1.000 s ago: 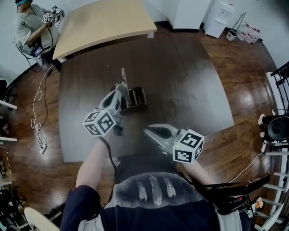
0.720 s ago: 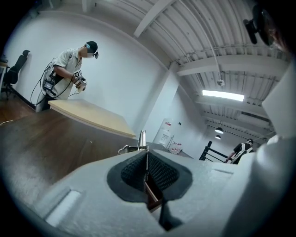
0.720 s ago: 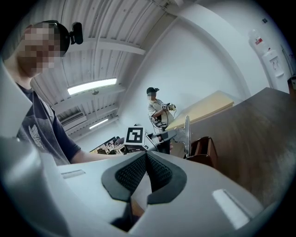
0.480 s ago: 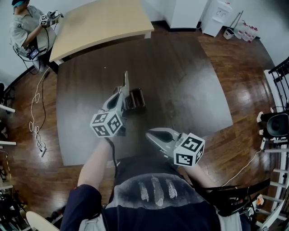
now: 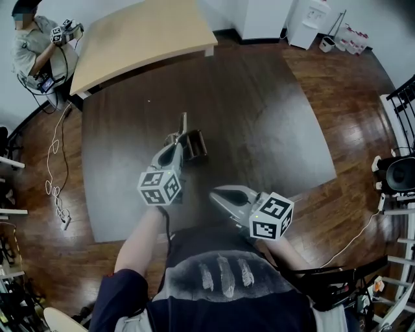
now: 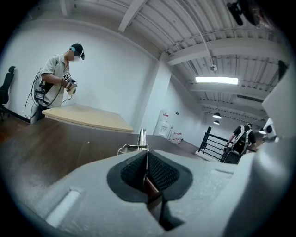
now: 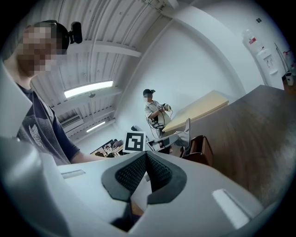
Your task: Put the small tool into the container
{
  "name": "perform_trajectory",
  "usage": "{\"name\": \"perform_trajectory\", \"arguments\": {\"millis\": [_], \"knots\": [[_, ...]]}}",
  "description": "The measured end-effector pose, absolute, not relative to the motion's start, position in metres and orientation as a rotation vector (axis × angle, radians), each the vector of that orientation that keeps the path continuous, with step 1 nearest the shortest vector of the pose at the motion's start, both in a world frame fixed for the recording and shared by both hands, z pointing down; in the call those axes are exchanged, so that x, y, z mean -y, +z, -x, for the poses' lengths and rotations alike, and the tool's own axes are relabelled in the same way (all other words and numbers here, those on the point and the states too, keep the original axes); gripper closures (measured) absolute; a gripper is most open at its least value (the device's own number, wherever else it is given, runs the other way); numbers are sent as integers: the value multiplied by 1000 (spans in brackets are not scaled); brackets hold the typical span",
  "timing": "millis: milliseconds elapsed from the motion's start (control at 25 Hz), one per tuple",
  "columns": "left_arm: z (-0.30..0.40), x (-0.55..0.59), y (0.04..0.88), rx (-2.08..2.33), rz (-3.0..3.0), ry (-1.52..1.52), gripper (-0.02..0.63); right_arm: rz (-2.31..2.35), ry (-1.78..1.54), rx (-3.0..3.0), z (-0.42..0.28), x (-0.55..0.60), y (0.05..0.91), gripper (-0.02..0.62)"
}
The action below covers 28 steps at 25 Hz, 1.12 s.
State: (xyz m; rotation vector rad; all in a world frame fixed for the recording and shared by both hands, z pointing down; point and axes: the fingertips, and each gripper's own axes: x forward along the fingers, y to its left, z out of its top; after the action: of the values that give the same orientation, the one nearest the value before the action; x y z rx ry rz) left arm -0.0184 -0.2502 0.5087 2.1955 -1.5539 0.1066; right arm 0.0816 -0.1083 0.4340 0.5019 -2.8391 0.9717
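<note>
A small brown open container (image 5: 196, 144) stands near the middle of the dark table (image 5: 259, 117). My left gripper (image 5: 178, 142) is shut on a thin flat metal tool (image 5: 183, 124), which sticks out beyond the jaws right at the container's left side. In the left gripper view the tool (image 6: 142, 138) rises straight out of the closed pads of the left gripper (image 6: 147, 155). My right gripper (image 5: 213, 192) hangs over the table's near part, shut and empty. In the right gripper view the right gripper (image 7: 146, 155) faces the container (image 7: 202, 149) and the tool (image 7: 187, 127).
A light wooden table (image 5: 146, 35) stands beyond the dark one, with a person (image 5: 35, 48) holding grippers at its left end. White cabinets (image 5: 311, 19) are at the far right. A cable (image 5: 55, 175) lies on the wooden floor at left.
My left gripper has shifted right and nearer to the container, carrying the tool with it. The right gripper has stayed almost still.
</note>
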Motion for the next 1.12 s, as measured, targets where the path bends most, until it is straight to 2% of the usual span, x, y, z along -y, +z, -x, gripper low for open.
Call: {"name": "perform_trajectory", "arguments": {"millis": [1000, 1120], "knots": [[9, 236, 546, 1618, -2198, 552, 583, -454, 1014, 2854, -93, 104, 440, 594], [9, 236, 542, 1656, -2230, 624, 546, -440, 1018, 2855, -92, 103, 441, 594]]}}
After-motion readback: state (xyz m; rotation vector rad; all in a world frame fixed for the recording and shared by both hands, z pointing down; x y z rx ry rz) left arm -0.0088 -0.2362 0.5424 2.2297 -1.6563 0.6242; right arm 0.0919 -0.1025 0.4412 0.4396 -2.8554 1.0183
